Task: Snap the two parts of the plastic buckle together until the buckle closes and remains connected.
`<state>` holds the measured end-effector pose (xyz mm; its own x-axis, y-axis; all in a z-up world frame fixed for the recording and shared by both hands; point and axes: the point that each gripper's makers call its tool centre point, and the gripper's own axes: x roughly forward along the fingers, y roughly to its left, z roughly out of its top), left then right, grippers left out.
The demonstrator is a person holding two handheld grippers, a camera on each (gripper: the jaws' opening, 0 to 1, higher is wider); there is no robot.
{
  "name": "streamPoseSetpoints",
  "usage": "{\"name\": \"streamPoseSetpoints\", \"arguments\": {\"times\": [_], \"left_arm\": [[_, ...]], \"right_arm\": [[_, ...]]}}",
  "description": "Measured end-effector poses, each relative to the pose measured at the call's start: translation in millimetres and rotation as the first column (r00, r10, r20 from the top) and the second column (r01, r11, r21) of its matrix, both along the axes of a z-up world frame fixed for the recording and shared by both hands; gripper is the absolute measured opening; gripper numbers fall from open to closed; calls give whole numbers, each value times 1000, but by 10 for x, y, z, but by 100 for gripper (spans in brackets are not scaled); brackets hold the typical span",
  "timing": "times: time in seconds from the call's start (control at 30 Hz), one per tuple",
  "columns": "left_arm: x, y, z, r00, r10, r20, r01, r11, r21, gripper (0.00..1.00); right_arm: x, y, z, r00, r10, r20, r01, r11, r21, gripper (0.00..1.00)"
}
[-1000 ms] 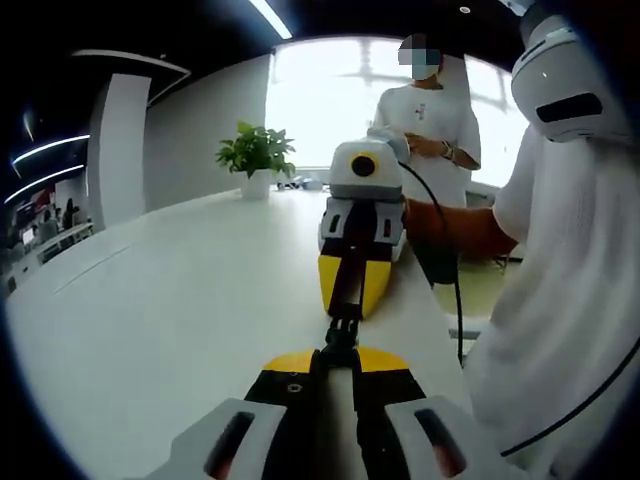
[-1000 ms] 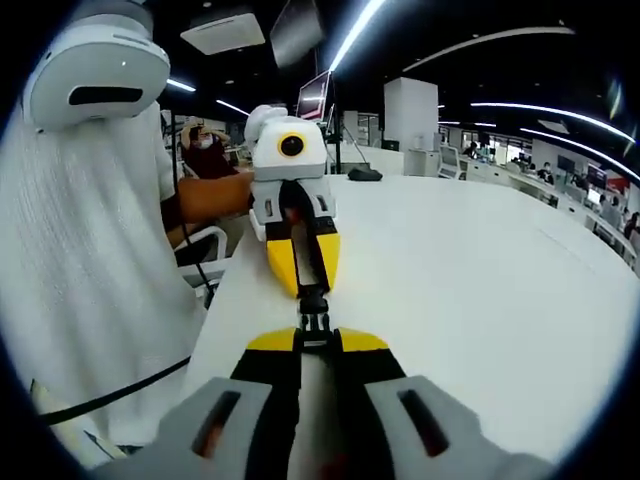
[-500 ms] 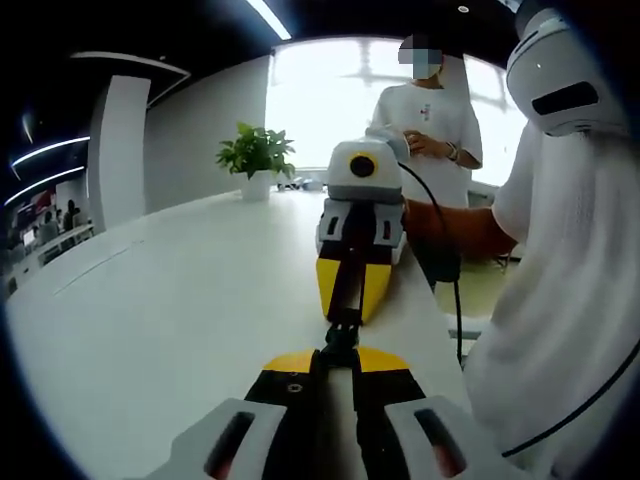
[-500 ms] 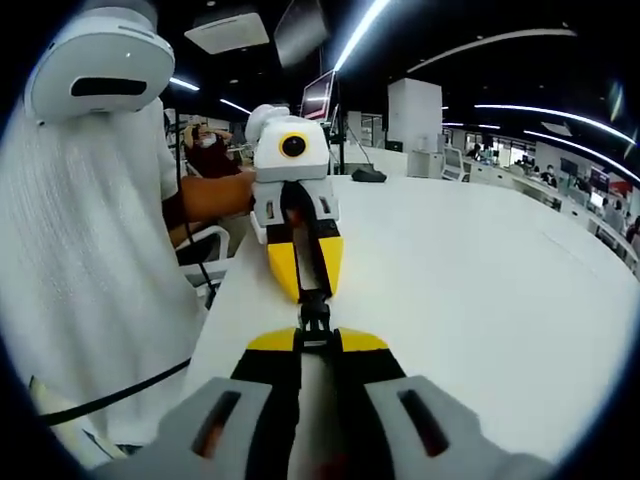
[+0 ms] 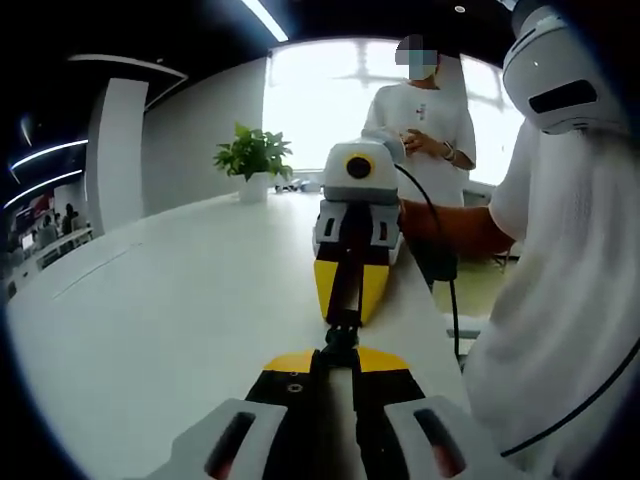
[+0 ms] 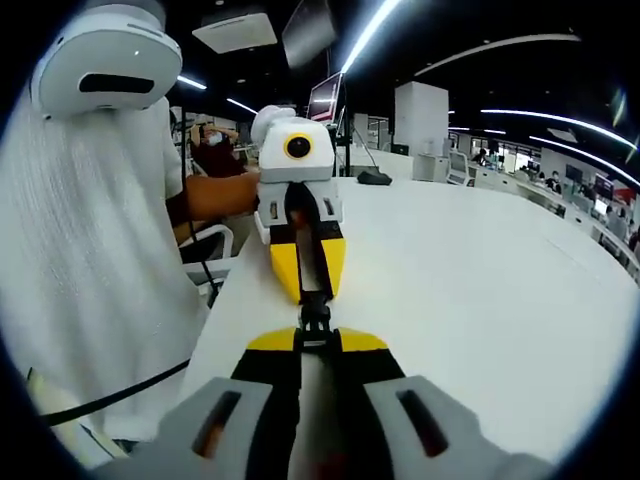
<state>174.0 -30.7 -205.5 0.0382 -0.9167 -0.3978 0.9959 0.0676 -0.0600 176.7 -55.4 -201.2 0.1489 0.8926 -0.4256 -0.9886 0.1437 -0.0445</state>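
Alignment is the whole matter here: the two tools point nose to nose along one straight line above the white table (image 5: 150, 300), and the coming push runs along that line.

In the left gripper view, the left tool (image 5: 337, 358) has its jaws drawn narrow on a dark buckle part (image 5: 341, 335) that juts forward from the yellow tips. Straight ahead, the right tool (image 5: 347, 310) faces back with its jaws pinched close on its own end of the black piece. The buckle's long axis lies on the line joining the tools, so neither hand is nearer; each holds an end.

The right gripper view gives the mirror of this: the right tool (image 6: 317, 340) grips a black buckle half (image 6: 316, 318), and the left tool (image 6: 308, 288) meets it head on.

The dark plastic between the tips reads as nearly one run, but I cannot tell whether the halves are latched or merely touching. My judgement is that a straight inward squeeze is called for, without twisting.

A person in white (image 5: 425, 120) stands beyond the table near a potted plant (image 5: 255, 158).
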Motion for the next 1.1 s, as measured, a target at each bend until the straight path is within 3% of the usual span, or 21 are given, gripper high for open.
{"name": "streamPoseSetpoints", "arguments": {"times": [1.1], "left_arm": [[1,0,-12,1000,-3,-1,3,1000,-3,9]], "right_arm": [[-5,72,2,1000,28,-4,-28,1000,-1,10]]}}
